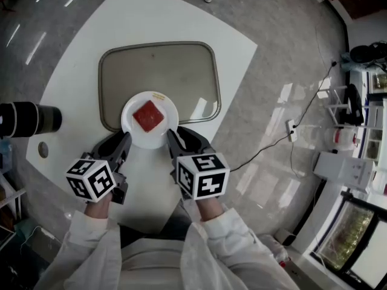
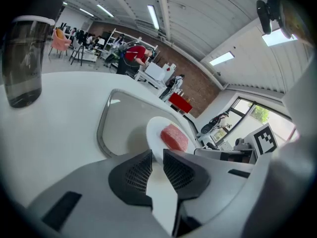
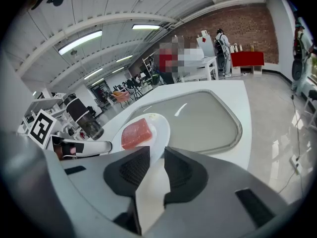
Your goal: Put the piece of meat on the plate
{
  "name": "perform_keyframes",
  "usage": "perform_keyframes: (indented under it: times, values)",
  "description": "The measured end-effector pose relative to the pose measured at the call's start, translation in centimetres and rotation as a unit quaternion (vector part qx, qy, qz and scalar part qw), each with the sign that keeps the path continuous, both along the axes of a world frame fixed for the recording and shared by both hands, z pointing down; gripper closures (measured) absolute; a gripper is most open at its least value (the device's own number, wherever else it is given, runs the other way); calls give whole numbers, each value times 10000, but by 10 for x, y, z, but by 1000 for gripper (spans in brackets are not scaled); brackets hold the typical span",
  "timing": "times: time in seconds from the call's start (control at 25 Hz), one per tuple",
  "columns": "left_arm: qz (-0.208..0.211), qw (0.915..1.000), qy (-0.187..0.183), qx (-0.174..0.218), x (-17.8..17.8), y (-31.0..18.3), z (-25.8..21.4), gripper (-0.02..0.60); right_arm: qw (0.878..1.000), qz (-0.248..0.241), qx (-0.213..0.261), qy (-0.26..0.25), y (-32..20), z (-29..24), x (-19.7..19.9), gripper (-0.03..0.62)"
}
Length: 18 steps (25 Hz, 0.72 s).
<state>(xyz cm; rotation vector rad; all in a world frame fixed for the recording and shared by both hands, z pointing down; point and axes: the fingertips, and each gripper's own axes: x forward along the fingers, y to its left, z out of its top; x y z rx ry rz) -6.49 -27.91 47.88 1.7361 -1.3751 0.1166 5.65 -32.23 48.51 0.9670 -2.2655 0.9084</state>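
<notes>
A red square piece of meat (image 1: 149, 115) lies on a small white plate (image 1: 134, 130). The plate overlaps the near rim of a grey tray (image 1: 181, 65). My left gripper (image 1: 126, 139) is shut on the plate's near-left rim, and my right gripper (image 1: 171, 139) is shut on its near-right rim. In the left gripper view the plate (image 2: 154, 130) with the meat (image 2: 173, 137) runs down between the jaws of the left gripper (image 2: 157, 157). The right gripper view shows the same: the plate (image 3: 161, 128) and meat (image 3: 135, 133) sit just beyond the right gripper (image 3: 157, 155).
The tray rests on a white table (image 1: 139, 17). A dark cylindrical tumbler (image 1: 27, 118) stands at the table's left edge, near a small round hole (image 1: 43, 150). A cable and socket strip (image 1: 290, 125) lie on the floor to the right.
</notes>
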Motion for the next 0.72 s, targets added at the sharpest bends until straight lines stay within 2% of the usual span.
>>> perform_keyframes:
  times: [0.44, 0.72]
  values:
    - [-152, 9997, -179, 16, -12, -58, 14, 509, 9991, -426, 5, 25, -65, 12, -16, 494]
    - [-79, 9993, -355, 3, -16, -85, 6, 509, 9991, -372, -171, -130, -87, 14, -19, 494]
